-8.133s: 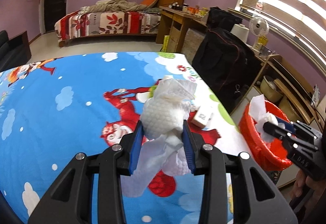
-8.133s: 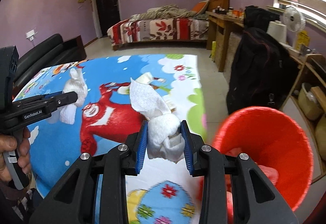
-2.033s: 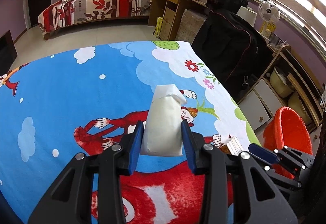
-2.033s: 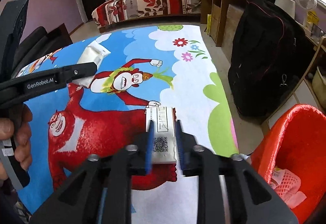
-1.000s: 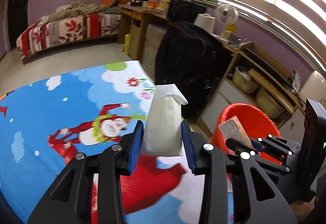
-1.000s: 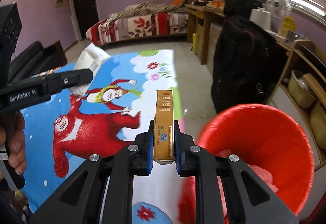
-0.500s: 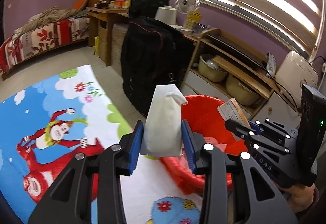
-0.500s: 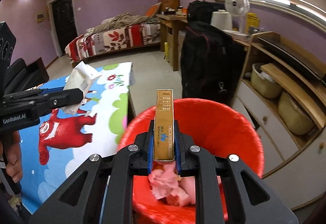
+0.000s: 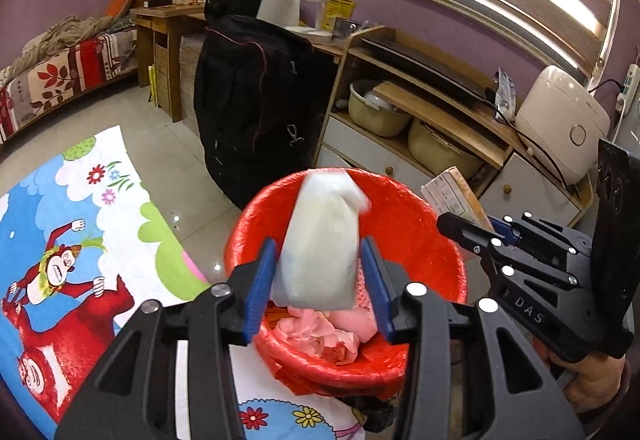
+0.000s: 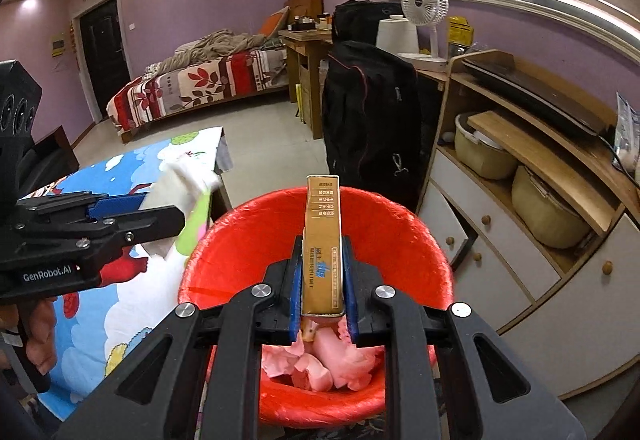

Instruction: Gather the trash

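Note:
A red-lined trash bin [image 9: 404, 199] stands beside the table and holds crumpled pink-looking tissues [image 9: 320, 332]. My left gripper [image 9: 320, 280] is over the bin with its jaws spread; a white packet [image 9: 320, 244] sits blurred between them with gaps at both sides. My right gripper [image 10: 322, 272] is shut on a thin golden box [image 10: 323, 240], upright above the bin [image 10: 260, 224]. The right gripper also shows in the left wrist view [image 9: 464, 228], and the left gripper shows in the right wrist view [image 10: 132, 213].
The cartoon tablecloth [image 9: 60, 240] covers the table at the left. A black bag [image 10: 368, 119] stands behind the bin. A wooden cabinet with pots [image 10: 520, 179] is on the right. A bed [image 10: 200, 83] is at the far wall.
Both grippers have moved from the table to over the bin. The left jaws have opened and the white packet looks blurred, loose between them. The right still grips the golden box.

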`<state>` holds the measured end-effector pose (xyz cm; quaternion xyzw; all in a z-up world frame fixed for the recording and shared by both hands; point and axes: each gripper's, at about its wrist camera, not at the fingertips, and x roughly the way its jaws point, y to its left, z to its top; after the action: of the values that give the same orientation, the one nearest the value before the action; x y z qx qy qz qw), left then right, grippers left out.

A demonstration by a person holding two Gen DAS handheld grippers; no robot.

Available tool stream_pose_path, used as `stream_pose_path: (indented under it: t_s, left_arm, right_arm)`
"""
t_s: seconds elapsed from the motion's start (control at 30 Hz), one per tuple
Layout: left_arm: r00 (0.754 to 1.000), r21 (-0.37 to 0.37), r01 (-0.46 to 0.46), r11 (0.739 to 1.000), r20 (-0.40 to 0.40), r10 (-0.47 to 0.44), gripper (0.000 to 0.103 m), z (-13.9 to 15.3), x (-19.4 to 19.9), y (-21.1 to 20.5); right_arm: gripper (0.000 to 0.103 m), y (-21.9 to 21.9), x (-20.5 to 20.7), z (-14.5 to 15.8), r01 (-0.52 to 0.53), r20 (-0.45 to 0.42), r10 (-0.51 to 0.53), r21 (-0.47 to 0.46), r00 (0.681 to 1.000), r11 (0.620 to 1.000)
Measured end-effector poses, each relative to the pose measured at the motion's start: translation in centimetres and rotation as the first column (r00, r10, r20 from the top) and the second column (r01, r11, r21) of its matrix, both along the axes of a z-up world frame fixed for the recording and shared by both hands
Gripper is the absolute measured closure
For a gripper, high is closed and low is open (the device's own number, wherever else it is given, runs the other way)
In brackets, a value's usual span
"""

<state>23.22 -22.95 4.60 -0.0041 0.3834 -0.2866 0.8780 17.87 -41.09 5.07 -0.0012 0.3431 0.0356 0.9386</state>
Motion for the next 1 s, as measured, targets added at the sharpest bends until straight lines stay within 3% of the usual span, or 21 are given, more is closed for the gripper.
stream_pose_path:
  t_s: [0.17, 0.37, 0.6, 1.0]
  left_arm:
    - [1.000, 0.001, 0.011, 1.000, -0.021, -0.011, 0.040, -0.2, 0.0, -0.2]
    - [0.999, 0.020, 0.004, 1.000, -0.042, -0.003, 0.026, -0.4, -0.4, 0.2]
    - [0.998, 0.051, 0.024, 0.998, -0.061, -0.021, 0.018, -0.7, -1.4, 0.4]
    - [0.997, 0.085, 0.041, 0.996, -0.076, -0.034, 0.017, -1.7, -2.5, 0.4]
  right_arm:
    - [0.048, -1.0, -0.4, -0.1, 0.012, -0.003, -0.012, -0.005, 1.000, 1.000]
    - [0.035, -1.4, -1.0, -0.3, 0.006, -0.016, -0.006, -0.001, 1.000, 1.000]
    - [0.031, -1.4, -2.0, -0.5, -0.009, -0.033, 0.008, -0.001, 0.999, 1.000]
    - [0.028, -1.4, -3.1, -0.8, -0.023, -0.042, 0.023, 0.004, 0.999, 1.000]
